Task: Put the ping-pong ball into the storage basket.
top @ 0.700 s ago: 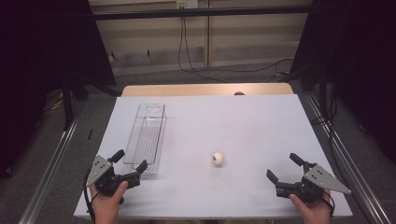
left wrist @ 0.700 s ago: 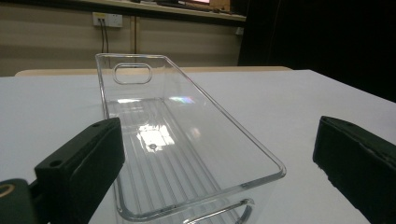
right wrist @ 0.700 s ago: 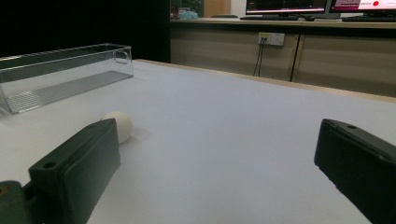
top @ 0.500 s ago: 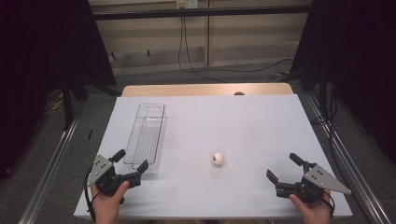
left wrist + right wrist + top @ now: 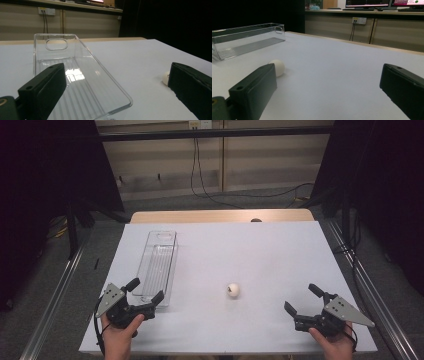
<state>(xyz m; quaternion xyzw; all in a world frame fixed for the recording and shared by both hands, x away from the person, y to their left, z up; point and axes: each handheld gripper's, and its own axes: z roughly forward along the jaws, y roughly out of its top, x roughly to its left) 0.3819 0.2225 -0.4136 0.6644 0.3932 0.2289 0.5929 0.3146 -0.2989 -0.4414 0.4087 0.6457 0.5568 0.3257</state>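
Your left gripper [image 5: 148, 291] and right gripper [image 5: 303, 299] both stand apart, empty. The small white ball [image 5: 233, 290], near the table's [image 5: 260, 245] front edge, looks light and rolls easily; pinch it across the middle.

**Open jaws over the near end of a clear tray**

The left gripper [image 5: 117, 92] has its two black jaws spread wide, one rising at the lower left and the other at the lower right, with nothing pressed between them. Between and beyond them lies a clear plastic tray [image 5: 105, 77] on the white table [image 5: 140, 57], long and ribbed along its floor (a handle slot is cut in its far wall). Its near corner sits just ahead of the jaws. A small white ball [image 5: 165, 78] peeks out beside the right-hand jaw, resting on the table apart from the tray.
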